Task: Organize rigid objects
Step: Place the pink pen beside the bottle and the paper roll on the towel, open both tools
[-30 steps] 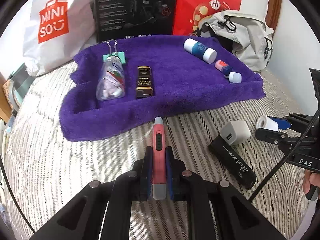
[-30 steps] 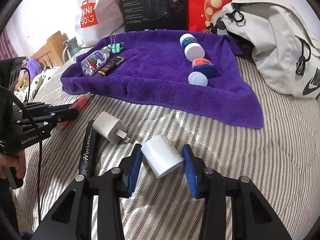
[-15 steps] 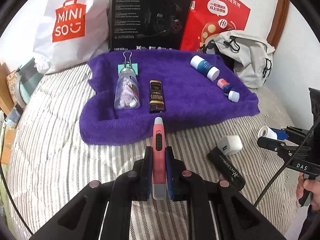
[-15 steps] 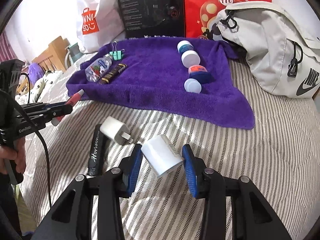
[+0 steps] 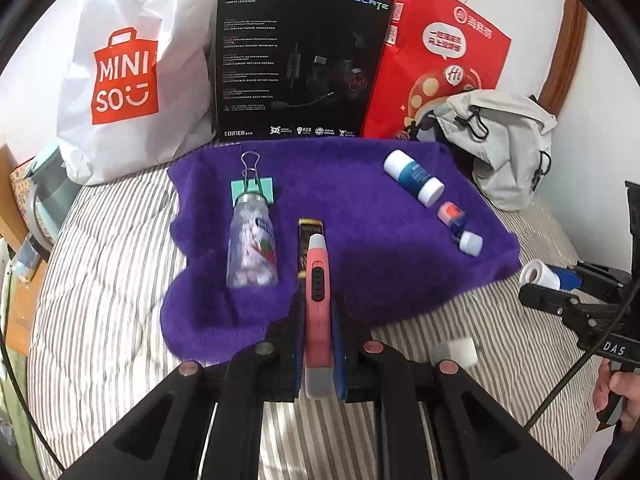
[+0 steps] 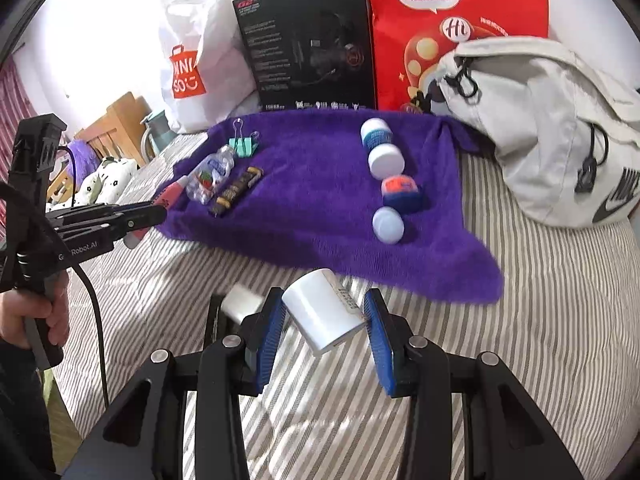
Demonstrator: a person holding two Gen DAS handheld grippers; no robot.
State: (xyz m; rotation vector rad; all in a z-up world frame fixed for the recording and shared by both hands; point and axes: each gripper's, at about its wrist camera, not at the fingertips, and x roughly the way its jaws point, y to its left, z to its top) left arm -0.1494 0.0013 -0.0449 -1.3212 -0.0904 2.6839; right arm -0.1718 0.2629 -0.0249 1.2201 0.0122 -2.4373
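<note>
Both grippers have lifted off the striped bed and drawn toward the purple towel (image 5: 392, 264), each carrying its load.

Left gripper (image 5: 318, 344): jaws pressed tight on the pink utility knife (image 5: 317, 280), whose long axis runs straight ahead and whose tip overlaps the dark bar (image 5: 306, 236) beside the clear bottle (image 5: 252, 248), the nearer row for this hand. Right gripper (image 6: 325, 316): jaws pinching the white cylinder (image 6: 320, 312) askew, over the bed just short of the towel's near edge, with the row of white-capped bottles (image 6: 385, 160) ahead of it. The white charger (image 6: 240, 304) on the bed is blurred and half hidden behind a jaw; whether the knife blade is retracted cannot be told.
</note>
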